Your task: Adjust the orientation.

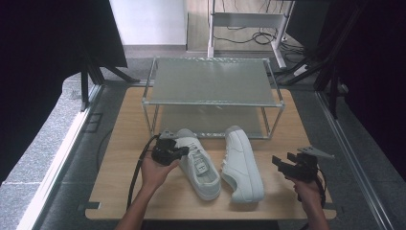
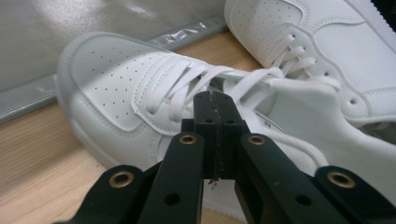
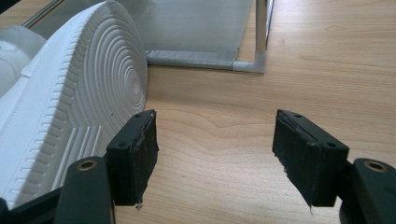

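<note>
left shoe (image 2: 140,93): heel cut off | right shoe (image 3: 70,116): upper hidden

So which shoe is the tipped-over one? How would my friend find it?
Find the metal rack at the back of the wooden table. Two white shoes lie in front of it. Pick the right shoe: it lies on its side, ridged sole facing the open right tongs, while the left shoe sits upright.

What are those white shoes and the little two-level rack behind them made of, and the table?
The shoes look like smooth white leather or an imitation: perforated toe, stitched panels, flat woven laces, ridged rubbery sole. The rack seems to have pale metal or plastic tubes holding frosted, faintly textured shelves, probably plastic or fabric. The table shows light wood grain, possibly laminate.
</note>
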Motion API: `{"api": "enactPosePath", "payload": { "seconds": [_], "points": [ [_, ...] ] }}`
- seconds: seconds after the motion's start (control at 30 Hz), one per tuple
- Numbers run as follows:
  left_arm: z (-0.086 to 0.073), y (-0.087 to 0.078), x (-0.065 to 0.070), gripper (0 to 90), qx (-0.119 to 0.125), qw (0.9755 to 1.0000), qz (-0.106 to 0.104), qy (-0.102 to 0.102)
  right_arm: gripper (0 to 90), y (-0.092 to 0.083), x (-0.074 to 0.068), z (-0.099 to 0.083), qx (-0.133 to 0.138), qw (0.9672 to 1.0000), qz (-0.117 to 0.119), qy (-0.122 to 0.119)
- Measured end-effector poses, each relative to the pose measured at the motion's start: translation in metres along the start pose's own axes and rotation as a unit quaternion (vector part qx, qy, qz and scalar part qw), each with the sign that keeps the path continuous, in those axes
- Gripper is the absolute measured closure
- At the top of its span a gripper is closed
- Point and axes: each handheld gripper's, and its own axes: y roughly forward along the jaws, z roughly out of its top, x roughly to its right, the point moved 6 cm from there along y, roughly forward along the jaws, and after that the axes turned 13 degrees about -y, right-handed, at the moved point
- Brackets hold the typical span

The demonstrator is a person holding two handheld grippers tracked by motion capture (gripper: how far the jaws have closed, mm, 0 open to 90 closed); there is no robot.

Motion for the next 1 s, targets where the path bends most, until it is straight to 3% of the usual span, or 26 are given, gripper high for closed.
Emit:
{"api": "enactPosePath", "payload": {
  "seconds": [0.17,0.2,0.23,0.27,0.3,0.4,0.5,0.6,0.63,0.7,1.0],
  "points": [
    [0.004,-0.014,0.004,90.0,0.024,0.9994,-0.022,-0.012,31.2,-0.002,0.005,0.000,0.004,1.0000,-0.005,0.006],
    [0.003,-0.020,0.010,90.0,0.033,0.9988,-0.035,-0.011,31.3,-0.002,0.006,-0.001,0.002,0.9999,-0.005,0.009],
    [0.003,-0.020,0.010,90.0,0.033,0.9988,-0.035,-0.011,31.3,-0.002,0.006,-0.001,0.002,0.9999,-0.006,0.010],
    [-0.002,-0.023,0.020,90.0,0.037,0.9981,-0.049,-0.007,31.3,-0.001,0.006,-0.001,0.001,0.9999,-0.006,0.010],
    [-0.002,-0.023,0.020,90.0,0.037,0.9981,-0.049,-0.007,31.3,-0.001,0.006,-0.001,0.001,0.9999,-0.006,0.010],
    [-0.011,-0.020,0.044,90.0,0.022,0.9976,-0.064,0.017,31.3,0.000,0.001,0.000,0.000,1.0000,-0.004,0.003],
    [-0.017,-0.014,0.054,90.0,0.011,0.9973,-0.068,0.026,31.3,0.001,-0.001,0.000,0.000,1.0000,-0.003,-0.002],
    [-0.034,0.009,0.066,90.0,-0.029,0.9968,-0.057,0.047,31.3,0.003,-0.003,-0.001,-0.005,1.0000,-0.001,-0.005],
    [-0.034,0.009,0.066,90.0,-0.029,0.9968,-0.057,0.047,31.2,0.004,-0.003,-0.002,-0.006,1.0000,-0.001,-0.006],
    [-0.044,0.021,0.063,90.0,-0.050,0.9962,-0.035,0.062,31.2,0.004,-0.004,-0.002,-0.008,0.9999,0.000,-0.008],
    [-0.047,0.012,0.053,90.0,-0.053,0.9963,-0.043,0.052,31.3,0.004,-0.001,-0.004,-0.009,0.9999,-0.003,-0.005]
  ]
}}
